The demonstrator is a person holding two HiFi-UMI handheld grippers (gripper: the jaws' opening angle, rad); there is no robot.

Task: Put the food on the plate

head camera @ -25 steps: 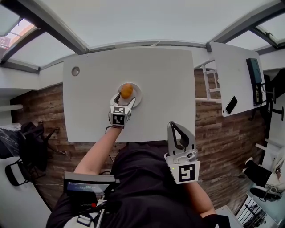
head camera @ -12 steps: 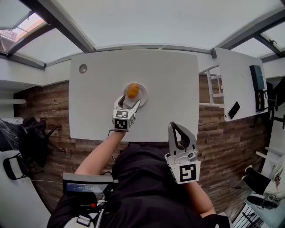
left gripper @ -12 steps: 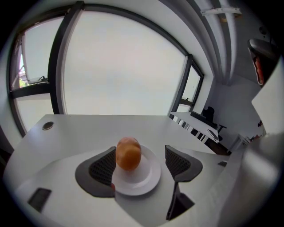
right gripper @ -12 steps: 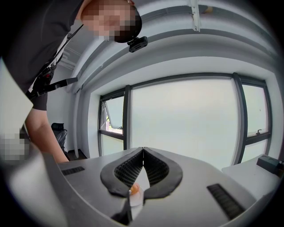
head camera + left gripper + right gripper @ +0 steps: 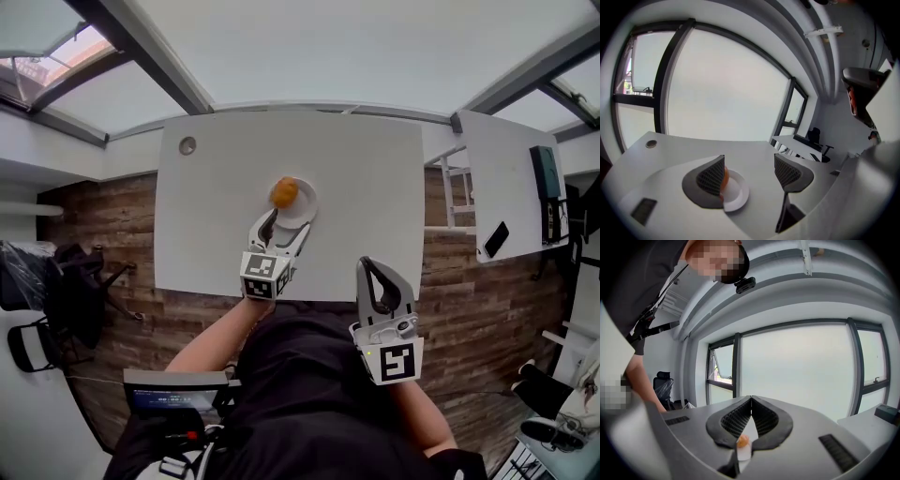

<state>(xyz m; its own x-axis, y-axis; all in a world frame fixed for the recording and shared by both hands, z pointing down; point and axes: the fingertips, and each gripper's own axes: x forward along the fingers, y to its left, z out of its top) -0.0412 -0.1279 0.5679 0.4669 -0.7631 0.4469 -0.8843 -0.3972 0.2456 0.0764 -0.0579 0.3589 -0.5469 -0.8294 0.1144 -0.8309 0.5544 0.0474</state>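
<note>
A white rectangular counter (image 5: pixel 356 169) is seen from above, set over a brown wood-plank floor (image 5: pixel 94 244). A small round metal grommet (image 5: pixel 187 145) is let into its far left corner. A second white table (image 5: pixel 497 178) stands to the right and carries a dark phone (image 5: pixel 497 239); a black office chair (image 5: pixel 56 300) is seen at the left. Large dark-framed windows (image 5: pixel 717 93) line the wall beyond the counter.

A round white plate (image 5: pixel 302 208) lies near the middle of the counter, and a rounded orange piece of food (image 5: pixel 284 192) rests on its far left part.

One second ago the jaws of the left hand-held gripper (image 5: pixel 284 228) stood on either side of the orange piece of food; since then this gripper has been drawn back toward the person. Its jaws are now spread apart with nothing between them, at the plate's near rim and clear of the food. The food and the plate have kept their place. The right hand-held gripper (image 5: pixel 370 272) is held, as before, near the body off the counter's near edge, its jaws pressed together on nothing.

The orange piece of food appears nearly round, so no long axis or pointing direction can be told. In the left gripper view it is partly hidden behind the left jaw.
</note>
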